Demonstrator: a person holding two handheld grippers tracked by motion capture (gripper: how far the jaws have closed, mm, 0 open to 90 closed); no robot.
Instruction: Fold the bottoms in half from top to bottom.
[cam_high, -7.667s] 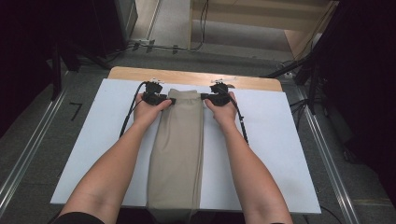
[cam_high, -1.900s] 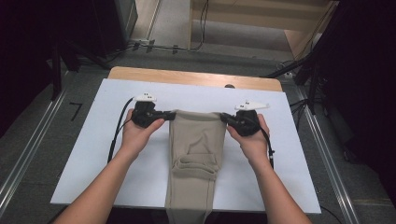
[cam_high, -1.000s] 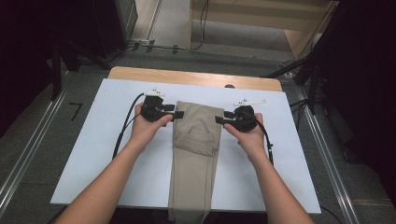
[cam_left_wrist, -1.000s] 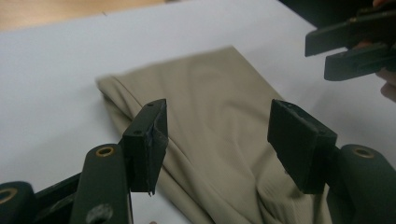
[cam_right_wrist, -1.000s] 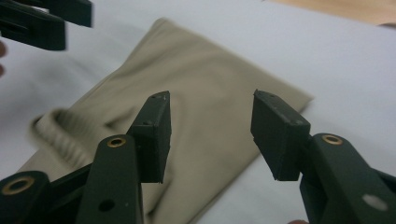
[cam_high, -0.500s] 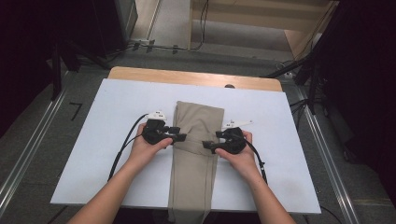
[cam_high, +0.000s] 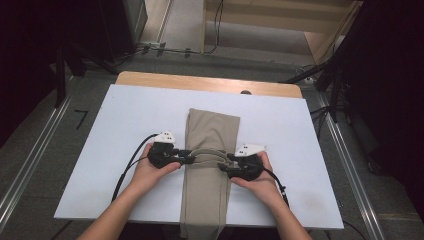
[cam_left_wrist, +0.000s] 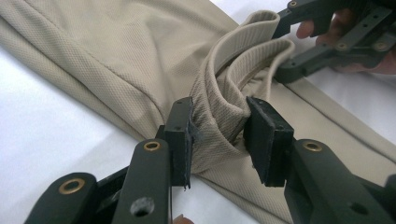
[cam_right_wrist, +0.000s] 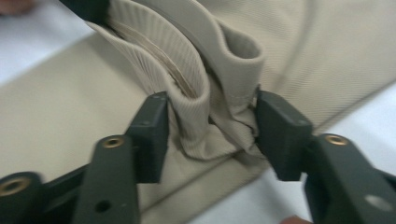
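No brand, label or legible writing was seen on the garment or on either gripper; a small dark mark on the floor left of the table could not be read.

The beige garment (cam_high: 210, 150), folded into a long strip, lay lengthwise down the middle of the white board (cam_high: 125, 115), its far end short of the board's far edge and its near end hanging over the near edge. A ribbed band (cam_high: 207, 152) stood up in a loop across the strip at mid-length.

Left gripper (cam_high: 184, 156): at the strip's left edge; its jaws had just been closing, and in the left gripper view the pads (cam_left_wrist: 180, 140) pressed on a bunched end of the ribbed band (cam_left_wrist: 219, 116). Gripping the band.

Right gripper (cam_high: 226, 165): at the strip's right edge; its jaws had also just been closing, with the pads (cam_right_wrist: 152, 135) clamped on the other bunched end of the band (cam_right_wrist: 210, 116). Gripping the band.

Edges and room: bare white board lay wide on both sides of the strip, more beyond its far end. A wooden table edge (cam_high: 200, 82) showed beyond the board. Metal rails (cam_high: 30, 165) ran along the floor on either side, well apart from the hands. Both cables (cam_high: 131, 165) trailed back toward the near edge.
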